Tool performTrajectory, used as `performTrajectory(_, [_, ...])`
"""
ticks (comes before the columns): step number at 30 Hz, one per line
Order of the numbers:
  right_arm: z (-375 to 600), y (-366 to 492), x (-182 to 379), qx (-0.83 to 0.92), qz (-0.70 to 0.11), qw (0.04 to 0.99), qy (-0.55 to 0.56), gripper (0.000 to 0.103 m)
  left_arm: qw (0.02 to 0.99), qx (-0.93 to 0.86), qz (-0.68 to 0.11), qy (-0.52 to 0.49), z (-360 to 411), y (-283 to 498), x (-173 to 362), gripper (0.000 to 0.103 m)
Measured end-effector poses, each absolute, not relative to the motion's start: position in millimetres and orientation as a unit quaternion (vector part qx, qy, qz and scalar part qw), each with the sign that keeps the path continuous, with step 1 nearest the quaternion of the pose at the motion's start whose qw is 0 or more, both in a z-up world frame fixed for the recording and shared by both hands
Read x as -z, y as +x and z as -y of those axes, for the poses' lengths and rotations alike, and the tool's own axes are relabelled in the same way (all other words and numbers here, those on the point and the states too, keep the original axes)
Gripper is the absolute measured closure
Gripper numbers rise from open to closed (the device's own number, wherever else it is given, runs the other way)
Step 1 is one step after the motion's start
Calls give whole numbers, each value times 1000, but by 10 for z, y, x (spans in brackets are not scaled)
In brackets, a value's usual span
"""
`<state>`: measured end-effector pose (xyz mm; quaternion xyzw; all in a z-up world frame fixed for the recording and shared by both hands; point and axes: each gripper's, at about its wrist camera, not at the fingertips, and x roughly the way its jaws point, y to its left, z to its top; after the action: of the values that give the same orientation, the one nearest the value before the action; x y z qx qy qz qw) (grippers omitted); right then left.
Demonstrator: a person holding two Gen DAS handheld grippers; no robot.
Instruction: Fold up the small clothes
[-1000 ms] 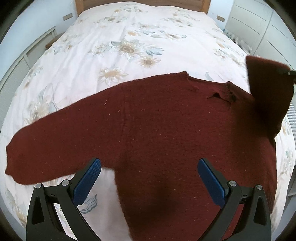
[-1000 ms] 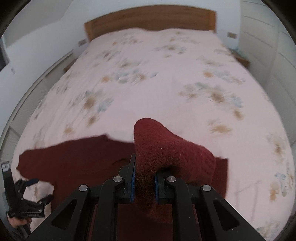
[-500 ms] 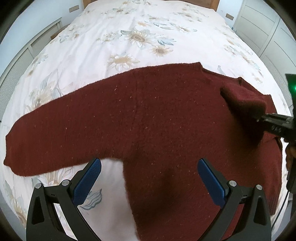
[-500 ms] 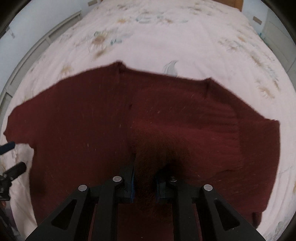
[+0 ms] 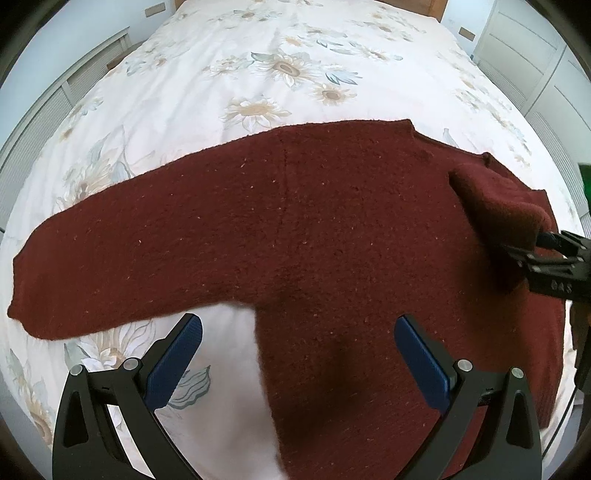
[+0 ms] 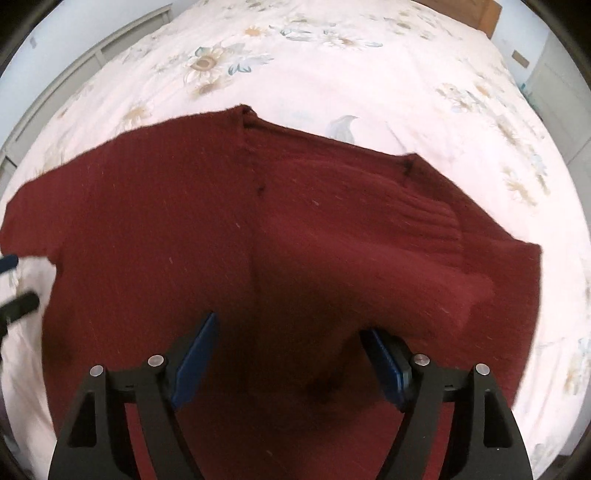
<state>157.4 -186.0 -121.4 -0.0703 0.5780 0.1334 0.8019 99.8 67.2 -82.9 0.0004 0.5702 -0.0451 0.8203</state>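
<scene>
A dark red knitted sweater (image 5: 314,229) lies flat on the bed, its left sleeve (image 5: 92,266) stretched out to the left. Its right sleeve (image 6: 424,236) lies folded over the body, ribbed cuff toward the collar. My left gripper (image 5: 297,350) is open and empty, hovering over the sweater's lower left edge by the armpit. My right gripper (image 6: 291,354) is open over the sweater's body, its right finger against the folded sleeve; it also shows at the right edge of the left wrist view (image 5: 554,258). The left gripper's fingers (image 6: 18,302) show at the left edge of the right wrist view.
The bed has a white cover with a sunflower print (image 5: 280,66). A wooden headboard (image 6: 480,11) stands at the far end. White cupboards (image 5: 535,55) line the right side and a white radiator or panel (image 5: 55,99) the left.
My right gripper carried the right sleeve over the sweater's body, laid it down and opened, letting it go. The left gripper stayed open and nearly still.
</scene>
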Motion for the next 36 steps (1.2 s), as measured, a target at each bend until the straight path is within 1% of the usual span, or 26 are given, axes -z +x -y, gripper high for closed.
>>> performTrajectory(2, [2025, 1491, 1190, -127, -579, 803, -68, 22, 820, 47, -570, 7, -641, 1001, 819, 1])
performTrajectory(5, [2401, 1307, 1142, -113, -578, 807, -35, 21, 822, 53, -566, 28, -544, 1003, 801, 1])
performTrajectory(9, [2841, 1136, 1158, -62, -576, 814, -35, 21, 821, 75, -565, 40, -345, 1048, 809, 1])
performTrajectory(16, [3561, 952, 1266, -3, -581, 814, 7, 21, 817, 121, -557, 92, 259, 1169, 855, 1])
performTrajectory(20, [3854, 869, 1357, 26, -582, 812, 24, 21, 814, 153, -541, 143, 715, 1233, 863, 1])
performTrajectory(28, [4088, 780, 1438, 38, -584, 809, 50, 21, 796, 217, -522, 216, 1618, 1366, 920, 1])
performTrajectory(36, [4164, 765, 1483, 38, -584, 809, 61, 21, 768, 249, -527, 267, 2399, 1506, 1194, 1])
